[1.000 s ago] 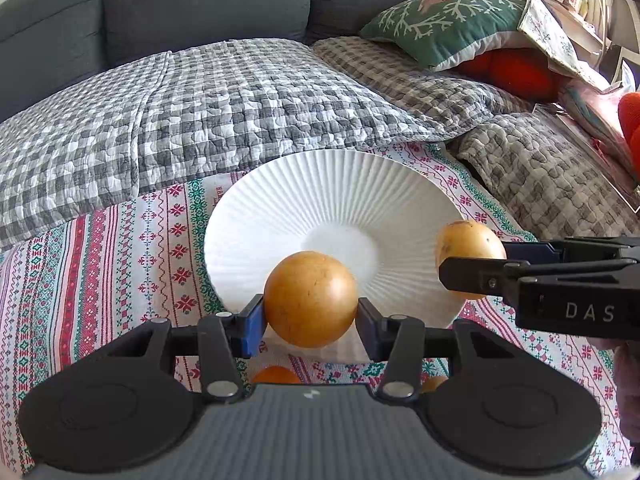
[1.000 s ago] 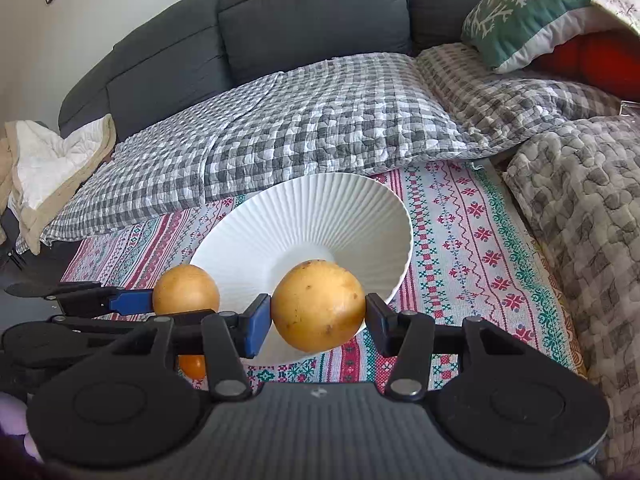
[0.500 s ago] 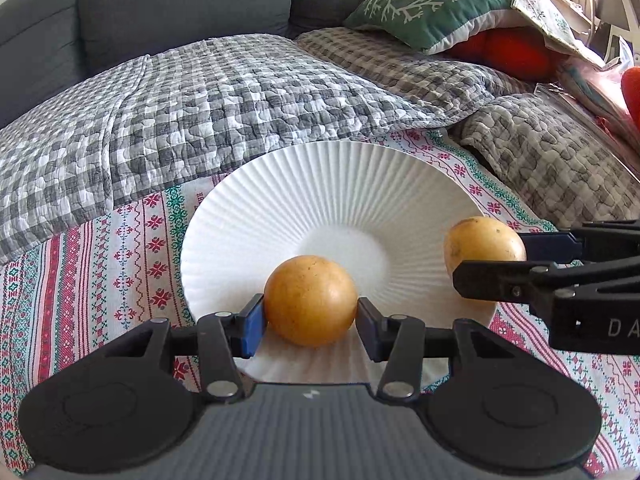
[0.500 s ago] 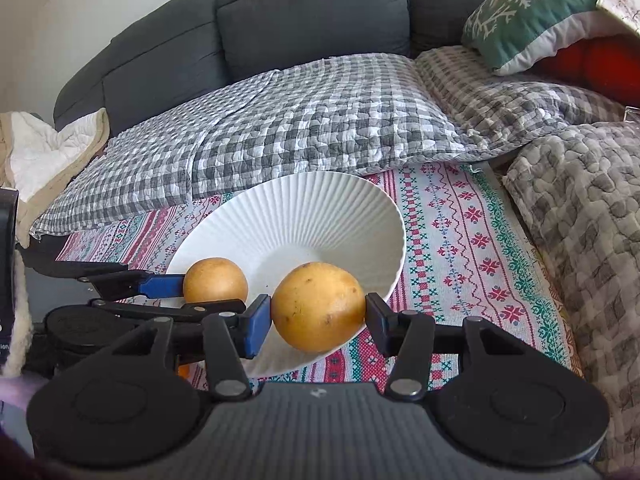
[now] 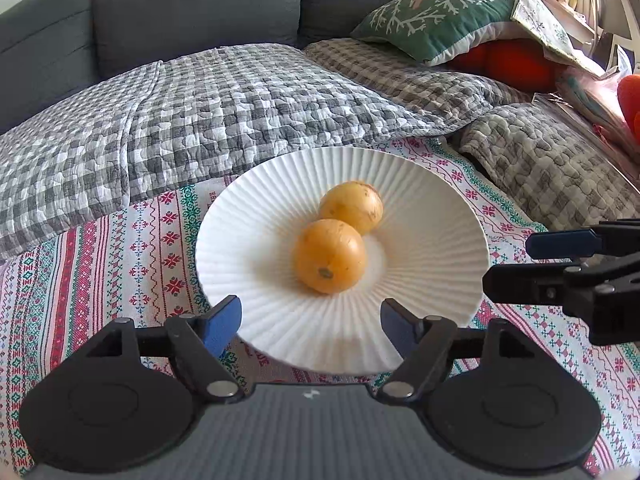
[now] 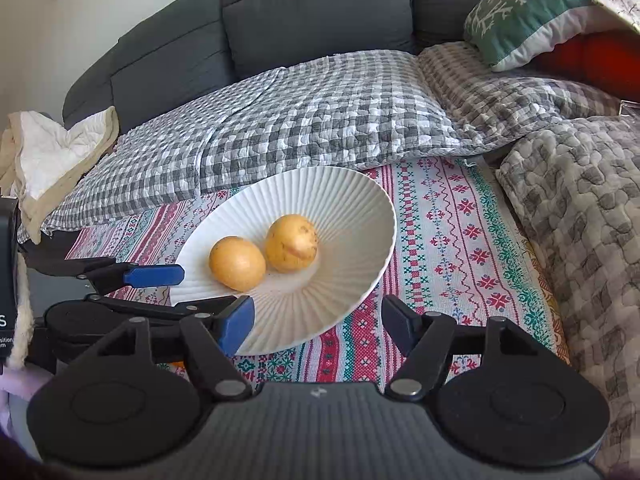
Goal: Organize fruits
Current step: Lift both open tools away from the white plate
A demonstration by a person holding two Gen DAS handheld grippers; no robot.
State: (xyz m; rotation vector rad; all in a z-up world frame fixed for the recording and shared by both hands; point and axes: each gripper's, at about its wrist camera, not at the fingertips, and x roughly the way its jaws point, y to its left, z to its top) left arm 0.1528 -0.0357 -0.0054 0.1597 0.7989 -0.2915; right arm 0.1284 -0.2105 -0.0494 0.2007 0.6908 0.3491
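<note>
Two round yellow-orange fruits lie side by side in the middle of the white ribbed plate (image 5: pixel 420 208) (image 6: pixel 360 200). The nearer, more orange fruit (image 5: pixel 329 256) (image 6: pixel 237 258) touches the paler, speckled fruit (image 5: pixel 352 206) (image 6: pixel 291 243). My left gripper (image 5: pixel 311 322) hovers at the plate's near rim, its jaws opening, nothing between them. My right gripper (image 6: pixel 316 320) sits at the plate's right near edge, jaws also opening and empty. Each gripper shows in the other's view: the right one (image 5: pixel 552 264) and the left one (image 6: pixel 160 292).
The plate rests on a red, green and white patterned cloth (image 5: pixel 132 248) (image 6: pixel 460 248). Behind it lie grey checked quilts (image 5: pixel 224 108) and a dark grey sofa back (image 6: pixel 312 12). A green snowflake cushion (image 5: pixel 436 16) and red cushion (image 5: pixel 516 64) sit at the right.
Both grippers let go of their fruits and their jaws spread apart. The two fruits now lie together in the plate's middle, away from the fingers.
</note>
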